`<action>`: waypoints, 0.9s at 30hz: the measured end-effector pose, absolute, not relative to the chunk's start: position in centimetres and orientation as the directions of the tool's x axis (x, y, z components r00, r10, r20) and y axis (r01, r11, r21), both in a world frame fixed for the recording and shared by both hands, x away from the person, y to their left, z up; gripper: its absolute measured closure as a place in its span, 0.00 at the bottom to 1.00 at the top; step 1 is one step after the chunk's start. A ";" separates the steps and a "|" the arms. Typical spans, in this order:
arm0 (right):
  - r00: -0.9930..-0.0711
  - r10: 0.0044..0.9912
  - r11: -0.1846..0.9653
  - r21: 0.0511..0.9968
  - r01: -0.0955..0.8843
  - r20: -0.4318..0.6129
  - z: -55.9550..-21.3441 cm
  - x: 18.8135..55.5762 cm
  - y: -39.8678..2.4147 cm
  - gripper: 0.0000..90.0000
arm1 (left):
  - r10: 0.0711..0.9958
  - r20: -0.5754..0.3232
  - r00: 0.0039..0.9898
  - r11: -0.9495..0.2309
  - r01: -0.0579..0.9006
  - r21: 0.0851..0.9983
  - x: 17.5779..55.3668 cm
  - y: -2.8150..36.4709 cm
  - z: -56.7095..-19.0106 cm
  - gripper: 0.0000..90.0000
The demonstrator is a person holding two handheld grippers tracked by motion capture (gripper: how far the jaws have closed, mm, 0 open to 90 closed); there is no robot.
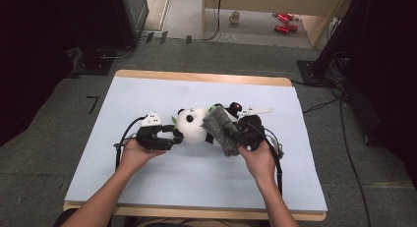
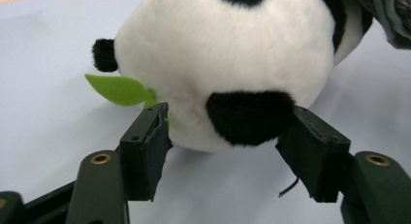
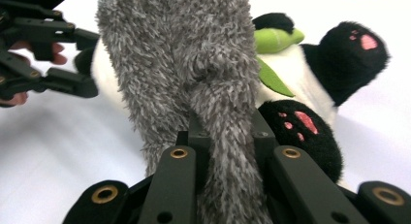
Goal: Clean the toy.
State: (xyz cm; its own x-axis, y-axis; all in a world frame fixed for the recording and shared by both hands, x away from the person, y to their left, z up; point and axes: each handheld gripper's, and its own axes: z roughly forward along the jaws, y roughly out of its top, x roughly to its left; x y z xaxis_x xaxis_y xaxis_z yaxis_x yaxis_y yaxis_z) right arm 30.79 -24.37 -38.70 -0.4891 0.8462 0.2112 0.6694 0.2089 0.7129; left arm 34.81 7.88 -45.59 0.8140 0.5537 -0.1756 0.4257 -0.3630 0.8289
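Plush panda (image 1: 193,125) lies on its side at centre frame in the high view, on the pale blue mat (image 1: 147,178) covering the desk (image 1: 196,77). Long axis runs roughly left-right across the frame, slightly tilted: white head toward the left, black feet with pink pads toward the right, upper one near (image 1: 234,108). Green felt leaf (image 2: 118,89) sticks out beside the head.

Left gripper (image 1: 173,136) sits just left of the head, pointing right at it. Jaws are spread, one each side of the lower head in the left gripper view; the tips are at the fur or just off it, but no squeeze shows, so it reads open, not gripping.

Right gripper (image 1: 238,133) is right of centre, clamped shut on a grey fuzzy cloth (image 1: 222,131). Cloth drapes over the panda's body, its long axis running upper left to lower right in the high view. In the right gripper view the cloth (image 3: 194,78) rises from between the jaws, and a pink-padded paw (image 3: 300,136) lies just right of it.
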 end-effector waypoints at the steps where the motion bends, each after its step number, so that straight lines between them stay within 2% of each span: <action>1: -0.489 0.847 0.209 0.715 0.667 0.209 -38.7 31.0 -24.5 0.87 | 0.551 -0.172 0.816 -0.363 0.420 0.832 34.9 7.9 -45.7 0.38; 5: -0.484 0.849 0.199 0.721 0.664 0.212 -38.6 32.0 -24.8 0.87 | 0.537 -0.163 0.828 -0.372 0.405 0.835 35.7 7.8 -46.2 0.34; 8: -0.482 0.849 0.193 0.722 0.665 0.217 -38.4 32.7 -24.9 0.87 | 0.531 -0.191 0.825 -0.330 0.409 0.851 36.4 7.9 -46.3 0.32; 14: -0.474 0.846 0.167 0.723 0.670 0.244 -38.4 33.9 -25.4 0.87 | 0.514 -0.135 0.847 -0.327 0.339 0.882 37.0 7.1 -45.7 0.30; 22: -0.467 0.840 0.134 0.728 0.672 0.276 -38.8 34.6 -25.7 0.87 | 0.516 -0.154 0.842 -0.301 0.347 0.888 37.7 6.3 -46.2 0.26; 24: -0.465 0.843 0.132 0.734 0.666 0.270 -38.8 34.7 -25.4 0.87 | 0.537 -0.128 0.834 -0.320 0.341 0.884 37.8 5.5 -46.8 0.31; 25: -0.463 0.845 0.131 0.734 0.666 0.269 -38.8 34.7 -25.3 0.87 | 0.539 -0.142 0.830 -0.313 0.353 0.882 37.8 5.5 -46.9 0.38; 27: -0.460 0.846 0.127 0.737 0.664 0.268 -38.6 34.7 -25.1 0.87 | 0.554 -0.157 0.817 -0.293 0.368 0.882 37.8 5.6 -46.9 0.47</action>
State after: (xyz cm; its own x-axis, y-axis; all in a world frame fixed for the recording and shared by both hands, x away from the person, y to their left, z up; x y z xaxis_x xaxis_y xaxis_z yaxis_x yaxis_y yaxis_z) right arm 34.71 -25.09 -38.58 -0.4599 0.8464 0.2684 0.6637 0.1269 0.7371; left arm 37.82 5.55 -46.93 0.8174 0.5541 -0.1574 0.3683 -0.2927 0.8825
